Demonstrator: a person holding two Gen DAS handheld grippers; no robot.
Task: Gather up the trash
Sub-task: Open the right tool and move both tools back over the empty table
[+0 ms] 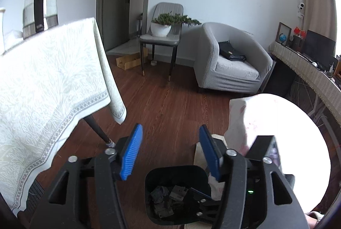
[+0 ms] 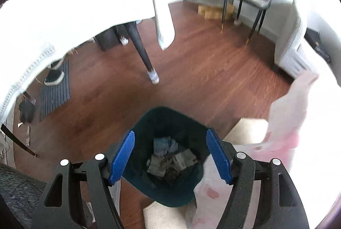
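Note:
A dark trash bin (image 1: 177, 173) (image 2: 166, 120) stands on the wood floor with several crumpled papers (image 2: 170, 156) (image 1: 168, 197) inside. My left gripper (image 1: 170, 139) is open and empty, above and behind the bin. My right gripper (image 2: 170, 148) is open and empty, directly over the bin's mouth; its fingers (image 1: 199, 192) show inside the bin in the left wrist view. A white and pink plastic bag (image 2: 283, 122) (image 1: 266, 122) hangs just right of the bin.
A table with a pale cloth (image 1: 49, 84) and a dark leg (image 2: 142, 54) stands left. A kettle (image 1: 40, 3) sits on it. A grey armchair (image 1: 230, 58) and a chair with a potted plant (image 1: 164, 26) stand further back. A mat with shoes (image 2: 55, 84) lies left.

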